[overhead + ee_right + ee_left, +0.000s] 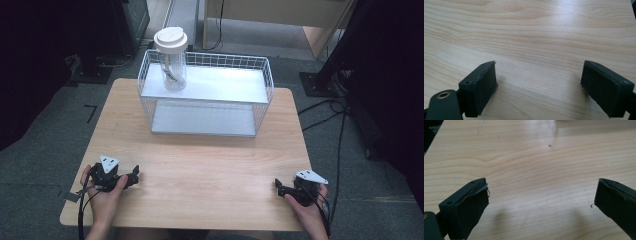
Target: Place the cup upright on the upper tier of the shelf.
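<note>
wooden table (200, 170), both grippers agape

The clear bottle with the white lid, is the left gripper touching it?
Apart. The high view shows the left gripper at the table's near edge, with bare wood between it and the bottle on the wire rack.

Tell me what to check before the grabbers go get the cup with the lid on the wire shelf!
1. Left gripper open: ok, its jaws stand wide apart with nothing between them.
2. Right gripper open: ok, jaws apart and empty too.
3. Lidded clear cup upright: ok, it stands on the top tier of the white wire rack, near its left end.
4. Lid on the cup: ok, the cream lid sits on top; whether it is tight, cannot tell.
5. Path across the wooden table: ok, bare wood between the grippers and the rack.
6. Room to grip over the rack's wire rim: cannot tell.
</note>
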The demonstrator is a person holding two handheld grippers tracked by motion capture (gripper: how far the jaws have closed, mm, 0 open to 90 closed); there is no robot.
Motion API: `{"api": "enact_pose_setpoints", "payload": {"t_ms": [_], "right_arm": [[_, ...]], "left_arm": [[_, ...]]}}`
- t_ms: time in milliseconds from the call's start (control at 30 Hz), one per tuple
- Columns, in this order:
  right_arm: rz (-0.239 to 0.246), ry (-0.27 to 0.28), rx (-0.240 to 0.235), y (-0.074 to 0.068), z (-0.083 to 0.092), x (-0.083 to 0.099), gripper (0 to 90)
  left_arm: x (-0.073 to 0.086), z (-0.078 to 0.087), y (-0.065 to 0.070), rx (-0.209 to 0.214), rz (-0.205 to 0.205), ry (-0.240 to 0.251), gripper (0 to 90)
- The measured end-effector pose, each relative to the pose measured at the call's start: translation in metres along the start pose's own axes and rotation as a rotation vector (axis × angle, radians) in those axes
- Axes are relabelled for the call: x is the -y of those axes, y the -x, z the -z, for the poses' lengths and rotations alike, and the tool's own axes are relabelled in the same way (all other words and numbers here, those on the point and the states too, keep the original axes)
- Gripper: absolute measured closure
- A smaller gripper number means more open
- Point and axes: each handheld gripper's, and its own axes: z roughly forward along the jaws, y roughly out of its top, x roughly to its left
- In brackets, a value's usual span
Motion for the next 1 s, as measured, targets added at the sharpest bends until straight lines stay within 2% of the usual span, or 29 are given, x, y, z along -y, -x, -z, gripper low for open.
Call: {"api": "enact_pose_setpoints", "payload": {"t_ms": [67, 267, 367, 400, 600, 667, 700, 833, 1000], "right_arm": [[0.000, 0.000, 0.000, 0.000, 0.000, 0.000, 13.1], [0.000, 0.000, 0.000, 0.000, 0.000, 0.000, 13.1], [0.000, 0.000, 0.000, 0.000, 0.000, 0.000, 13.0], [0.000, 0.000, 0.000, 0.000, 0.000, 0.000, 13.1], [0.000, 0.000, 0.000, 0.000, 0.000, 0.000, 13.1], [0.000, 0.000, 0.001, 0.000, 0.000, 0.000, 13.0], [0.000, 0.000, 0.001, 0.000, 0.000, 0.000, 13.1], [0.001, 0.000, 0.002, 0.000, 0.000, 0.000, 13.0], [0.002, 0.001, 0.002, 0.000, 0.000, 0.000, 13.0]], "left_arm": [[0.001, 0.001, -0.001, 0.001, -0.002, -0.002, 0.0], [0.007, 0.006, -0.004, -0.008, -0.044, -0.033, 0.0], [0.009, 0.007, -0.006, -0.003, -0.042, -0.041, 0.0], [0.010, 0.008, -0.009, 0.004, -0.049, -0.061, 0.0], [0.013, 0.010, -0.012, -0.002, -0.066, -0.085, 0.0], [0.014, 0.010, -0.014, 0.015, -0.063, -0.098, 0.0], [0.014, 0.009, -0.015, 0.043, -0.062, -0.108, 0.0], [0.013, 0.008, -0.017, 0.067, -0.043, -0.120, 0.0], [0.013, 0.008, -0.018, 0.083, -0.046, -0.124, 0.0]]}}
